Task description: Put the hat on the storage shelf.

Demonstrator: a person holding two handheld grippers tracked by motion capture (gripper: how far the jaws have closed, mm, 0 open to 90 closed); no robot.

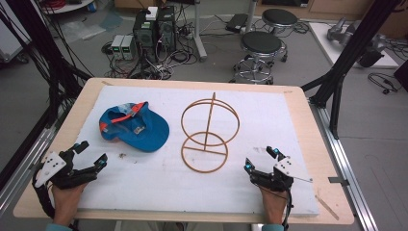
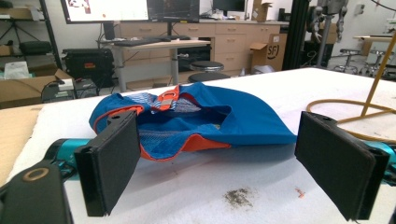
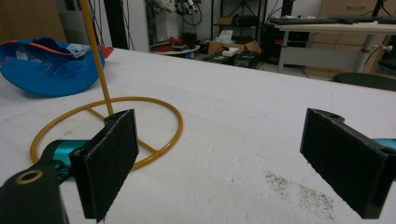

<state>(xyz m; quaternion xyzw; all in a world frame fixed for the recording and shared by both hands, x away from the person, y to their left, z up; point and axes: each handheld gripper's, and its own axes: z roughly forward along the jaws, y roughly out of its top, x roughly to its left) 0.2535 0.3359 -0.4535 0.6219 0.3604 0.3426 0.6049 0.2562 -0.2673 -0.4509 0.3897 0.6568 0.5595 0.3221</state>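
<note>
A blue cap with orange trim (image 1: 134, 126) lies upside down on the white table cover, left of centre. Beside it, at the middle, stands an orange wire stand (image 1: 208, 132) made of two rings on an upright rod. My left gripper (image 1: 90, 155) rests open near the front left, its jaws wide apart and pointing at the cap (image 2: 196, 119) a short way ahead. Low at the front right, my right gripper (image 1: 261, 159) is open too, with the stand's base ring (image 3: 107, 128) just ahead on its left and the cap (image 3: 49, 65) farther off. Nothing is held.
The white cover (image 1: 269, 110) lies on a wooden tabletop (image 1: 312, 130). Small dark smudges mark the cover near both grippers. Behind the table are stools (image 1: 261, 45), computer boxes (image 1: 154, 26) and cables on the floor. Black frame posts (image 1: 351, 53) stand at both sides.
</note>
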